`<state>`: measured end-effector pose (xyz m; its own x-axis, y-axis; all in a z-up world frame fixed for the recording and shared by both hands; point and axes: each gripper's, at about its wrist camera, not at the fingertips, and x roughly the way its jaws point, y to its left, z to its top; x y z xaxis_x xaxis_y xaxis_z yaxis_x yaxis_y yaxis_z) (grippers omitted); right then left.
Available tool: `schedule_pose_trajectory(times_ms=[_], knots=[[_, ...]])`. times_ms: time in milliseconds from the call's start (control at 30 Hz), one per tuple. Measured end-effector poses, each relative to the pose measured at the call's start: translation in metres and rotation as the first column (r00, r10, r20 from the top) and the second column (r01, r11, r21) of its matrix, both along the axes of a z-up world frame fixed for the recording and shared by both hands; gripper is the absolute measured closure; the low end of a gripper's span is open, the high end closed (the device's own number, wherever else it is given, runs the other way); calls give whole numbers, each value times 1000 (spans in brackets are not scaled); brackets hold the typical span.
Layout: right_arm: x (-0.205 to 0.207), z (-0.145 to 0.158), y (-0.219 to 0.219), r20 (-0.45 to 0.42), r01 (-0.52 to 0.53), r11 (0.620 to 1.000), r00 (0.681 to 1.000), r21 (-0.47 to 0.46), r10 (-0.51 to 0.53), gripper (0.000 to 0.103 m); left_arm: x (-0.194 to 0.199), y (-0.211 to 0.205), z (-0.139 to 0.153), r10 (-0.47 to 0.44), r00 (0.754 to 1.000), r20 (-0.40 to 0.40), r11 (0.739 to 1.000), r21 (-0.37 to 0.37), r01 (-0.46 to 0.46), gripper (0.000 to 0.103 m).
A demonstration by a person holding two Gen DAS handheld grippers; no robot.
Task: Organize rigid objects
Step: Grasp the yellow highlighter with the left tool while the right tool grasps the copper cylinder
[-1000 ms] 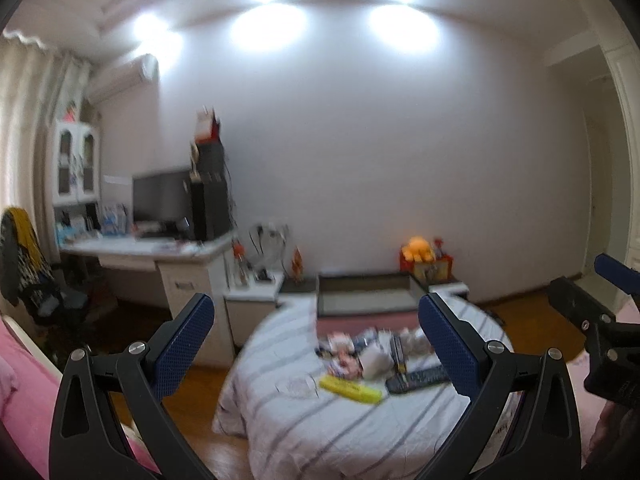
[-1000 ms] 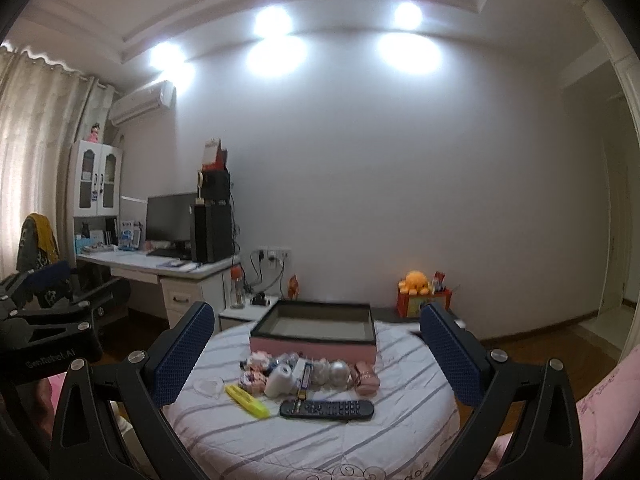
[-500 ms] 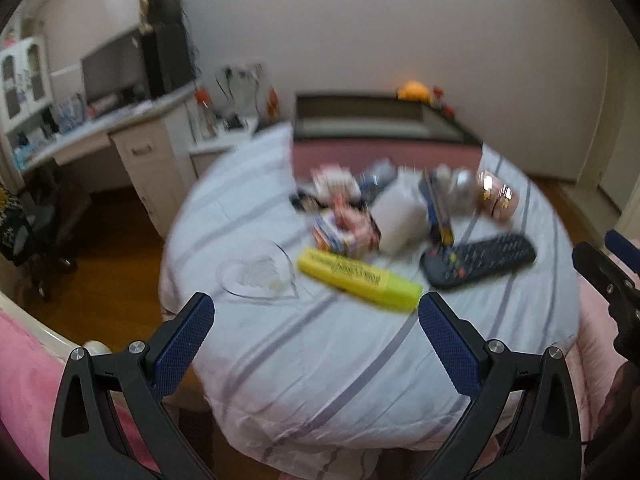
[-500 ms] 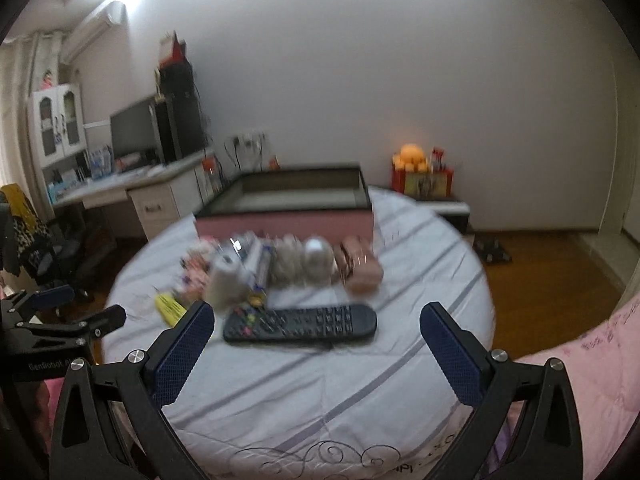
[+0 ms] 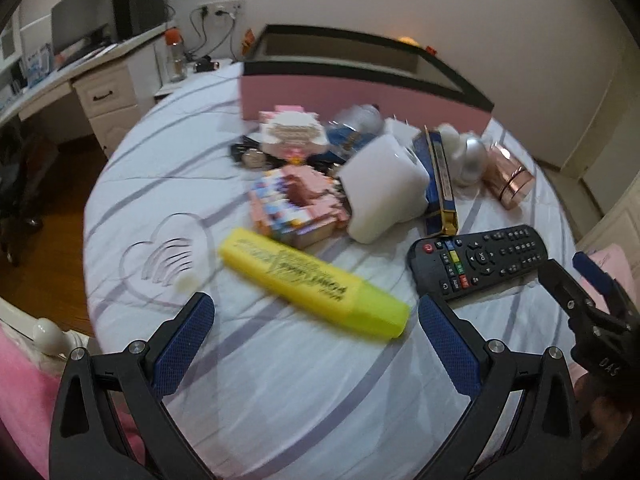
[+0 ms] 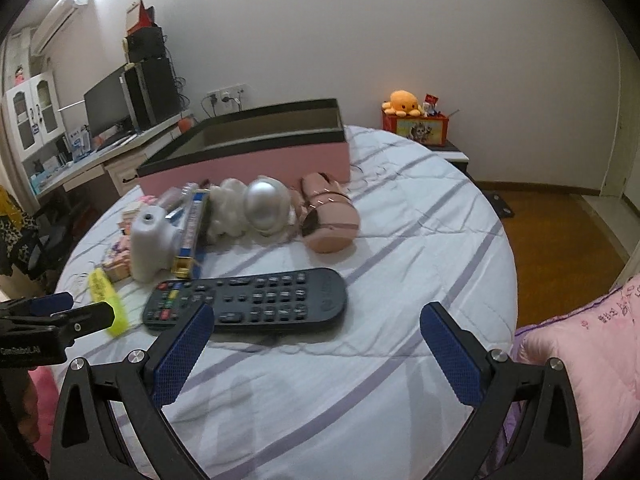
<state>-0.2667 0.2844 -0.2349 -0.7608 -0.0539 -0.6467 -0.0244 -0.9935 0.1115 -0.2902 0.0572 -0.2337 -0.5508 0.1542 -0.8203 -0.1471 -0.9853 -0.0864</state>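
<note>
the left gripper (image 5: pixel 316 344) hovers over the near edge of a round bed (image 5: pixel 280 400) with a striped cover, jaws wide and empty. just ahead of it lies a yellow marker (image 5: pixel 312 280), long axis running from far left to near right, its nearer end between the fingertips' line and the remote (image 5: pixel 480 260). the remote lies to the marker's right, long axis across the view, red power button end toward the marker.

the right gripper (image 6: pixel 316 344) also has its jaws wide and empty, low over the bed, with the remote (image 6: pixel 248 300) just beyond its left fingertip, lying crosswise.

behind these sits a cluster: a white camera (image 5: pixel 384 188), a blue box (image 5: pixel 438 176) pointing toward the remote, pink blocks (image 5: pixel 296 204), a silver ball (image 6: pixel 266 208) and a rose-gold jar (image 5: pixel 508 180) on its side. a pink bin (image 6: pixel 256 152) with a dark rim stands open behind them.

open cover lies right of the jar and along the near edge.
</note>
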Motion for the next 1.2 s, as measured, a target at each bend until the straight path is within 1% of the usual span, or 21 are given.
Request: schedule_pose_trajectory(times_ms=[67, 100, 167, 367, 500, 600, 700, 800, 900, 933, 1000, 1100, 1133, 1167, 1200], knots=[[-5, -4, 5, 15, 9, 1000, 1000, -11, -9, 0, -5, 10, -5, -6, 1000, 19, 999, -49, 7, 0], [-7, -6, 7, 21, 10, 1000, 1000, -18, -9, 0, -7, 14, -8, -3, 1000, 25, 996, -85, 5, 0], [-9, -7, 8, 26, 0, 1000, 1000, -26, 1, 0, -7, 15, -9, -4, 1000, 14, 994, -109, 5, 0], [-17, -15, 1, 49, -61, 998, 997, -6, 61, 0, 2, 4, -9, -71, 997, -24, 993, -91, 69, 0], [-19, -17, 5, 42, -80, 996, 996, -31, 82, 0, 12, -5, -10, -101, 992, -72, 992, -83, 95, 0], [-19, -18, 5, 43, -91, 995, 995, -31, 92, 0, 17, -13, -9, -103, 993, -65, 991, -86, 98, 0], [-21, -19, 4, 48, -107, 994, 993, -20, 108, 0, 17, -28, -6, -61, 998, -31, 995, -84, 58, 0], [-21, -20, 4, 53, -135, 991, 989, -9, 136, 0, 25, -44, -3, 6, 1000, 1, 997, -78, -6, 0], [-21, -22, -3, 75, -174, 983, 983, 54, 170, 0, 25, -58, -3, 55, 998, 9, 998, -43, -55, 0], [-21, -22, -5, 79, -181, 981, 981, 77, 175, 0, 23, -57, -3, 70, 997, 7, 996, -47, -70, 0], [-21, -21, -3, 73, -170, 983, 984, 63, 165, 0, 18, -51, -3, 75, 997, -5, 995, -62, -76, 0], [-20, -17, 3, 67, -158, 987, 985, 10, 157, 0, 11, -43, -6, 49, 998, -32, 994, -91, -52, 0], [-20, -16, 5, 68, -156, 988, 985, -1, 156, 0, 13, -44, -6, 38, 998, -45, 995, -87, -42, 5], [-19, -15, 7, 68, -154, 988, 986, -12, 154, 0, 13, -45, -5, 23, 998, -53, 996, -83, -28, 16], [-19, -14, 9, 66, -152, 988, 986, -18, 153, 0, 14, -47, -3, 20, 998, -60, 996, -80, -25, 22]])
